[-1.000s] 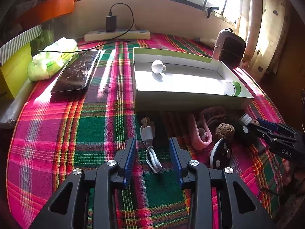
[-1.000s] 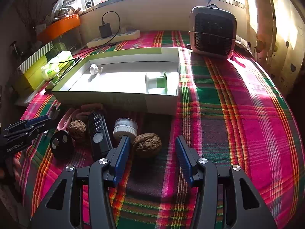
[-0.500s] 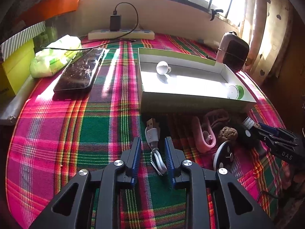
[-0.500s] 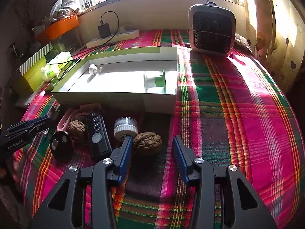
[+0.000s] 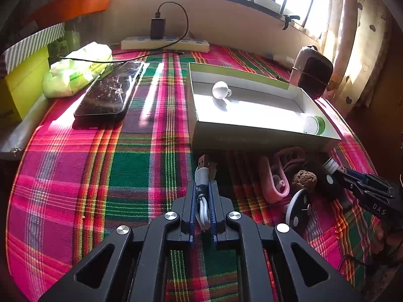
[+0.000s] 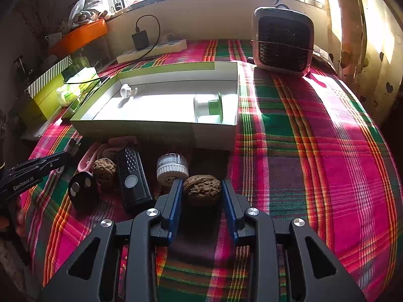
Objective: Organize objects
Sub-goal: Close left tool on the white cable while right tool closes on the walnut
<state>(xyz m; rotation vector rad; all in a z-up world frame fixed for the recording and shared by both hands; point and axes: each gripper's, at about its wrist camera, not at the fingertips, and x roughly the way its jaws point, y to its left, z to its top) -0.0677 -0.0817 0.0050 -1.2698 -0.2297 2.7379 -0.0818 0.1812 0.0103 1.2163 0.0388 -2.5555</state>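
My left gripper (image 5: 202, 188) is shut on a coiled white USB cable (image 5: 203, 176) on the plaid cloth; its plug sticks out ahead of the fingers. My right gripper (image 6: 200, 188) has closed around a large walnut (image 6: 202, 189), with both blue pads touching its sides. The open white box (image 5: 252, 130) lies just beyond, also in the right wrist view (image 6: 161, 128). It holds a small white bulb (image 5: 219, 90) and a white-and-green spool (image 6: 209, 105).
Before the box lie a pink clip (image 5: 274, 178), a second walnut (image 6: 104, 170), a black remote (image 6: 132, 176), a round black fob (image 6: 80, 190) and a small white-capped jar (image 6: 172, 167). A phone (image 5: 110, 91), tissue pack (image 5: 75, 71), power strip (image 5: 165, 44) and small fan (image 6: 283, 42) stand around.
Both grippers have closed: the left onto the white cable, the right onto the large walnut, each moving slightly forward.
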